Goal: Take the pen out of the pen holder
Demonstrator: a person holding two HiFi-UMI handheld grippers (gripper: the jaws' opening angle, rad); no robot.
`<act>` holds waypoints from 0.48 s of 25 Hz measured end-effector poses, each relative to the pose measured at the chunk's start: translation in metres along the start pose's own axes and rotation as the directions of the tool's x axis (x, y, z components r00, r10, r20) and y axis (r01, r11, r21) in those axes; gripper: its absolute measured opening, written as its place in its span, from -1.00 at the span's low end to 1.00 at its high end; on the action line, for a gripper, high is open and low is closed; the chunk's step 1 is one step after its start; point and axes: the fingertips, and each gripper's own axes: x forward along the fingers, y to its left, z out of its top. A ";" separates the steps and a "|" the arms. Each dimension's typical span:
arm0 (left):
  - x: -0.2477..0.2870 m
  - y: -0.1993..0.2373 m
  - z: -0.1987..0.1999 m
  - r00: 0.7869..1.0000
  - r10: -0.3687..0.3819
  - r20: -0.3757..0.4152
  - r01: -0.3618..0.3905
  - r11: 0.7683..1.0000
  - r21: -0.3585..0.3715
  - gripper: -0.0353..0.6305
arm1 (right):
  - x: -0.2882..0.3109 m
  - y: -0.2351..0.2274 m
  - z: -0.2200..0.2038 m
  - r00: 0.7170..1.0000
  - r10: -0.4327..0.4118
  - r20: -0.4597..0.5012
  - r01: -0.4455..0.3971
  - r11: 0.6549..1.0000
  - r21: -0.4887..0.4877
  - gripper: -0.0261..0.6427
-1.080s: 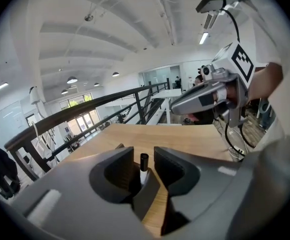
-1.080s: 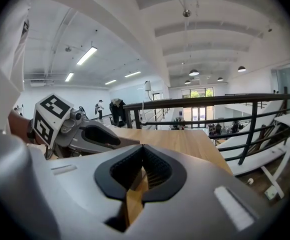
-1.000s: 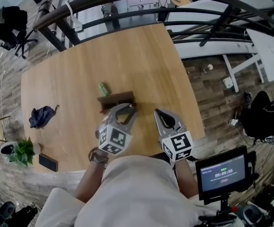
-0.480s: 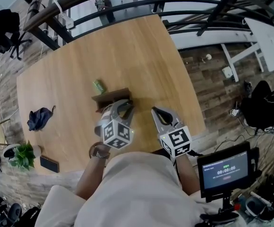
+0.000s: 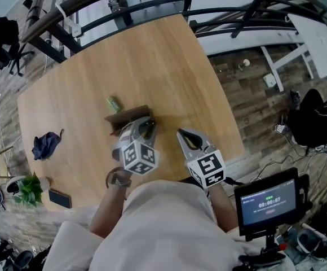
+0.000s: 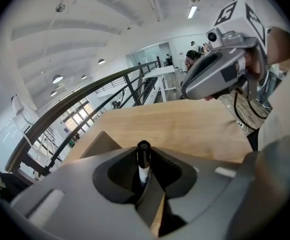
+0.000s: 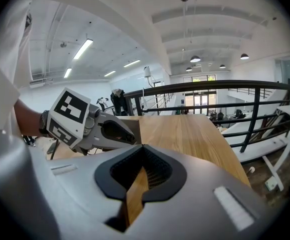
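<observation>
the left gripper view showed what the head view did not: the pen [image 6: 143, 165], black-capped with a white barrel, stood upright between the jaws of my left gripper [image 6: 144, 153]. its lower end was hidden behind the jaws. in the head view the gripper body covered the pen. that view instead showed the pen holder [image 5: 127, 117], a dark brown block on the wooden table [image 5: 169, 66]. the holder lay at 12 o'clock from the left gripper, with the jaw tips over its near edge. the left jaws were closing, and the pads stood just beside the pen cap on each side. my right gripper [image 5: 181, 134] sat at 3 o'clock of the left one, apart from the holder. the right gripper view showed its tips together, with a thin slit of table visible lower down and nothing held. both grippers pointed away from my body and down at the table, the left pitched steeper. a small green object [image 5: 114, 103] lay at 10 o'clock of the holder.
</observation>
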 end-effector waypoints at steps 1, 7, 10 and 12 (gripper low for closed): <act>0.000 0.000 0.000 1.000 0.003 -0.003 -0.003 1.000 0.002 -0.66 | 0.000 0.000 0.000 1.000 0.001 0.000 -0.001 1.000 0.000 -0.91; 0.001 0.001 -0.003 1.000 0.022 -0.022 -0.021 0.999 0.031 -0.66 | -0.003 -0.004 -0.001 1.000 0.002 0.001 -0.002 1.000 -0.007 -0.91; 0.000 0.002 -0.004 0.999 0.039 -0.031 -0.037 0.999 0.038 -0.66 | -0.007 -0.005 -0.002 1.000 0.001 0.000 -0.001 1.000 -0.011 -0.91; 0.000 0.003 -0.004 0.998 0.050 -0.035 -0.048 0.998 0.044 -0.66 | -0.010 -0.007 -0.003 1.000 -0.002 -0.001 0.002 1.000 -0.013 -0.91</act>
